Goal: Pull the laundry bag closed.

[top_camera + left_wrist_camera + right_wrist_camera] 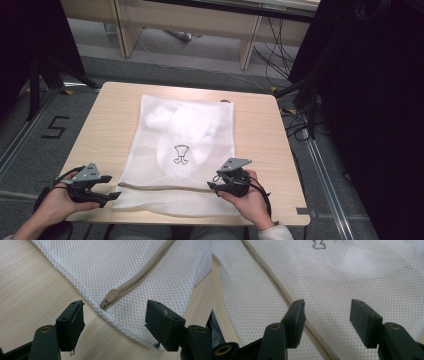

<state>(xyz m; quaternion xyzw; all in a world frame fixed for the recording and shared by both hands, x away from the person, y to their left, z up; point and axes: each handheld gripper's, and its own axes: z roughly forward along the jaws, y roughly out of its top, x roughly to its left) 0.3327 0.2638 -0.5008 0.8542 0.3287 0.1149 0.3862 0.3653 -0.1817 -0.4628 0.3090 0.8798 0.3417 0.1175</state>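
Observation:
A white mesh laundry bag point(185, 150) lies flat on the wooden table point(255, 130), with something white inside and a small black drawing point(181, 154) on it. A beige zipper point(165, 188) runs across its near end. Its slider point(110, 298) rests at the bag's left end, just ahead of my left gripper point(115, 325). That left gripper point(112, 192) stands open at the bag's near left corner, jaws empty. My right gripper point(215, 182) hovers open over the bag's near right part. In the right gripper view the zipper point(274, 282) passes under the left jaw of the right gripper point(327, 320).
The table's near edge point(200, 221) lies just under both hands. Black stands and cables point(300, 100) crowd the floor to the right, a tripod leg point(40, 80) stands at the left. Bare wood point(105, 130) flanks the bag on both sides.

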